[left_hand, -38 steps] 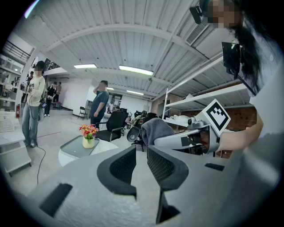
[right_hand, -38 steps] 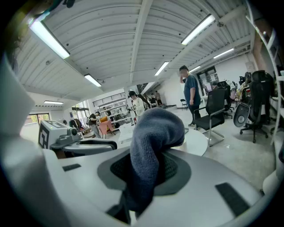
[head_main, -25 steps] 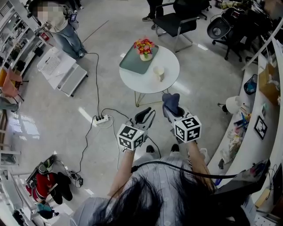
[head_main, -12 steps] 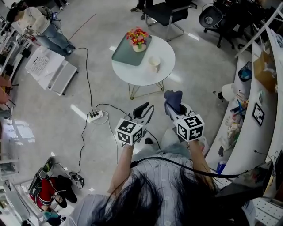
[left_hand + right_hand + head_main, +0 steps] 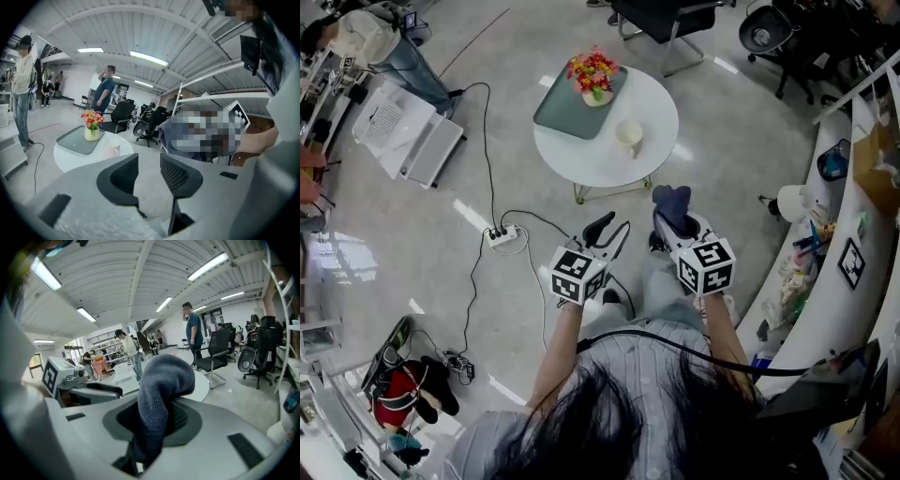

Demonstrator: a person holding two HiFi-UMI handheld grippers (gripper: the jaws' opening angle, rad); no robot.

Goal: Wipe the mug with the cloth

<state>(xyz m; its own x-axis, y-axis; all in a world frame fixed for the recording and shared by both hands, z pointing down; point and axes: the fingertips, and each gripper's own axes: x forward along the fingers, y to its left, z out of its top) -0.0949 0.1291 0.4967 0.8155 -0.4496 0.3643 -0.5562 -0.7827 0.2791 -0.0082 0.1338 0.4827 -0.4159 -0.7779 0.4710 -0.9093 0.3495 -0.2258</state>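
A cream mug (image 5: 629, 137) stands on a round white table (image 5: 581, 155), also seen as mug (image 5: 111, 148) in the left gripper view. My right gripper (image 5: 672, 212) is shut on a dark blue cloth (image 5: 671, 206); the cloth (image 5: 160, 394) bulges up between its jaws. My left gripper (image 5: 609, 234) is open and holds nothing; its jaws stand a little apart in the left gripper view (image 5: 149, 174). Both grippers hover over the floor, short of the table's near edge.
A grey tray (image 5: 579, 98) with a flower vase (image 5: 592, 75) sits on the table's far side. A power strip (image 5: 501, 234) and cables lie on the floor at left. Office chairs (image 5: 661, 19) stand behind the table, shelves and a counter (image 5: 825, 253) at right. People stand further off.
The view has shifted as the person stepped toward the table; both grippers keep their pose, the cloth still held in the right one.
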